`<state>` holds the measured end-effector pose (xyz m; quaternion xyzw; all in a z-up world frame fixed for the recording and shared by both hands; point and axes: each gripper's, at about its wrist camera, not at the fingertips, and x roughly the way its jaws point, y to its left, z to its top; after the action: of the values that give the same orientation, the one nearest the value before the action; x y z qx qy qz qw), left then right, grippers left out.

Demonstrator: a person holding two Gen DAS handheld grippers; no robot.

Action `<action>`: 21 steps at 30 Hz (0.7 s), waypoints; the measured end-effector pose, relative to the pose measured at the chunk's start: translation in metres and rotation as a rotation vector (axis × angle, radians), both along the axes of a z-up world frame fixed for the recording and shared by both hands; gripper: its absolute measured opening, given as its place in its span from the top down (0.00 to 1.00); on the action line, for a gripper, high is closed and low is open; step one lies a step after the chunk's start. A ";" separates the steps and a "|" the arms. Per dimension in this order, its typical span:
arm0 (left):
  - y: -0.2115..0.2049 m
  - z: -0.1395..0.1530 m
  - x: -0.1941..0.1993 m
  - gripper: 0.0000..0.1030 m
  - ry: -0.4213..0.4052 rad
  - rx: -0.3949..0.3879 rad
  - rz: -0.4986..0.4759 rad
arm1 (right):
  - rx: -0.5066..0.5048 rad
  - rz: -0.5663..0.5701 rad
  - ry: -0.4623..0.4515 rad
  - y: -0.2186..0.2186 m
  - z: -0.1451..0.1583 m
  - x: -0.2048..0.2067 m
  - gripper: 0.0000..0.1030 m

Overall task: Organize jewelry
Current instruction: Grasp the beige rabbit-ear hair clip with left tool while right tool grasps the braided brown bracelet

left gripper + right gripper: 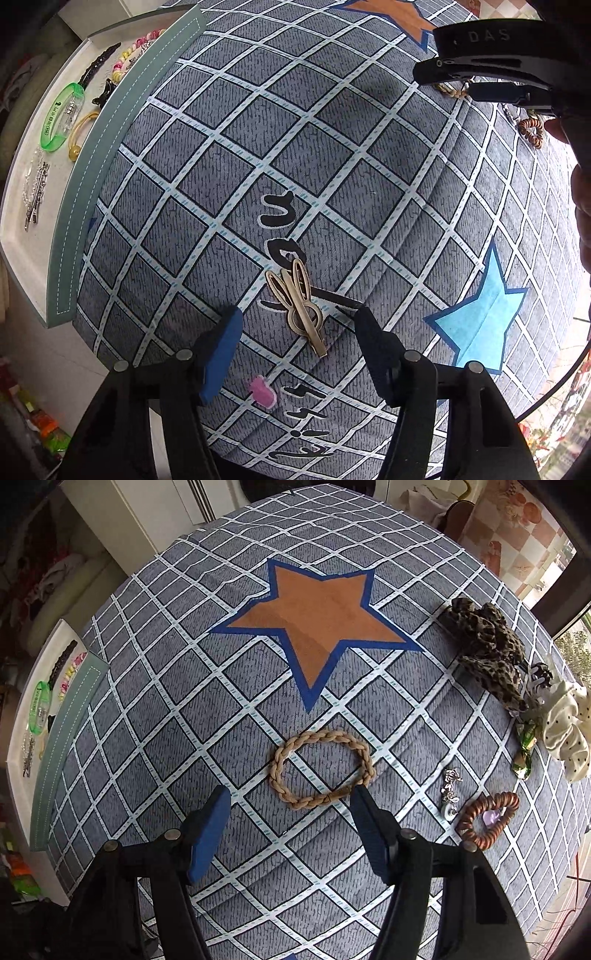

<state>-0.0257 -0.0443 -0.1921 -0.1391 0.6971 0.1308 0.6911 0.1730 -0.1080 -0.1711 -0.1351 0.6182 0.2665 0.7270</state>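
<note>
My left gripper [297, 321] hangs spread wide over the gold rabbit hair clip [297, 302] lying flat on the checked cloth [332, 155]: thin, stiff and probably slippery, so I'd pinch across its narrow bar, while my right gripper [290, 797], also wide apart, frames the soft braided rope bracelet [321, 770].

Daylit window [576, 642], white cabinet [147, 513]

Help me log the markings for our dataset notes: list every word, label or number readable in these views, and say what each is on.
"DAS": raised letters on the black right gripper body, left wrist view.
Green bracelet: white print, too small to read.
Tablecloth: black brush-style lettering, distorted and partly covered by the gold hair clip; not readable.
</note>
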 end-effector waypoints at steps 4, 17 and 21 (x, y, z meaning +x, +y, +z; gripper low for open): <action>-0.016 -0.001 0.001 0.33 -0.001 0.011 -0.009 | -0.009 0.015 -0.020 0.007 -0.003 0.003 0.33; -0.017 0.023 0.009 0.75 -0.047 -0.035 -0.057 | -0.004 0.003 -0.018 -0.007 0.002 -0.010 0.89; -0.011 0.042 0.012 0.75 -0.078 -0.060 -0.084 | 0.068 -0.047 0.038 -0.028 0.012 -0.021 0.89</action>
<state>-0.0136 -0.0556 -0.1504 -0.1352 0.6784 0.0754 0.7182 0.1525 -0.1361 -0.1594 -0.0908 0.6255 0.2727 0.7254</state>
